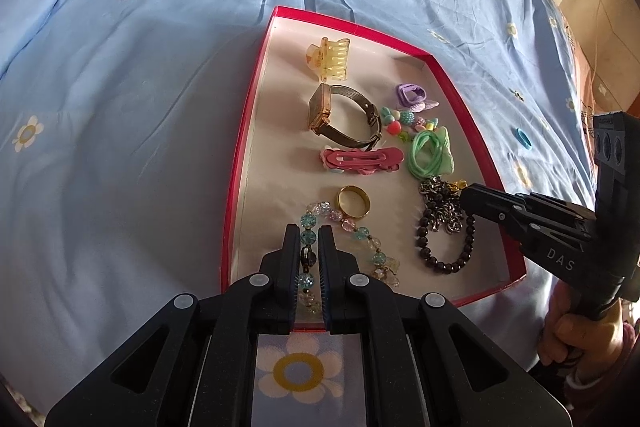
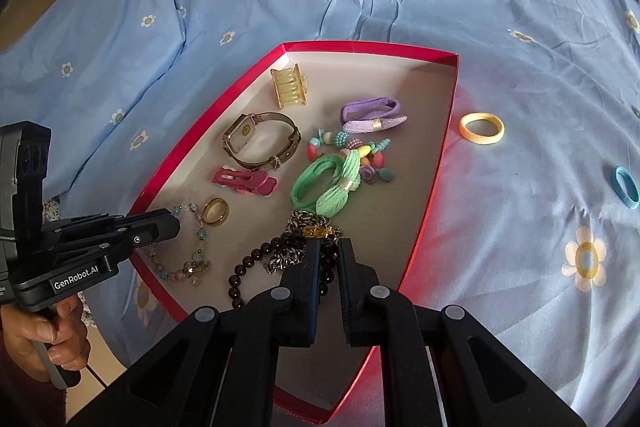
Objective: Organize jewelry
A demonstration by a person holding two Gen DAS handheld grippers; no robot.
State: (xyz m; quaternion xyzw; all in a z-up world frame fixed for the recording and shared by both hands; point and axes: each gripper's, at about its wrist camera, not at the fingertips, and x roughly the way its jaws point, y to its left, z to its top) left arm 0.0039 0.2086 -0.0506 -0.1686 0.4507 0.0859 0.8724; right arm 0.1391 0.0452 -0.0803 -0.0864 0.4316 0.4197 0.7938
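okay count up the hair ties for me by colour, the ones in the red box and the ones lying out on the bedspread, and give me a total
Purple hair tie, in the red box: 1
Green hair tie, in the box: 1
Yellow hair tie, on the bedspread: 1
Blue hair tie, on the bedspread: 1
Total: 4

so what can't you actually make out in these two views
- Left wrist view: the near end of the bead bracelet runs between and under the left gripper; whether the jaws pinch it is unclear.
- Right wrist view: the right gripper covers part of the dark bead bracelet and chain; contact is hidden.
- Right wrist view: the near corner of the red box is behind the gripper body.
- Watch dial: too small to read.
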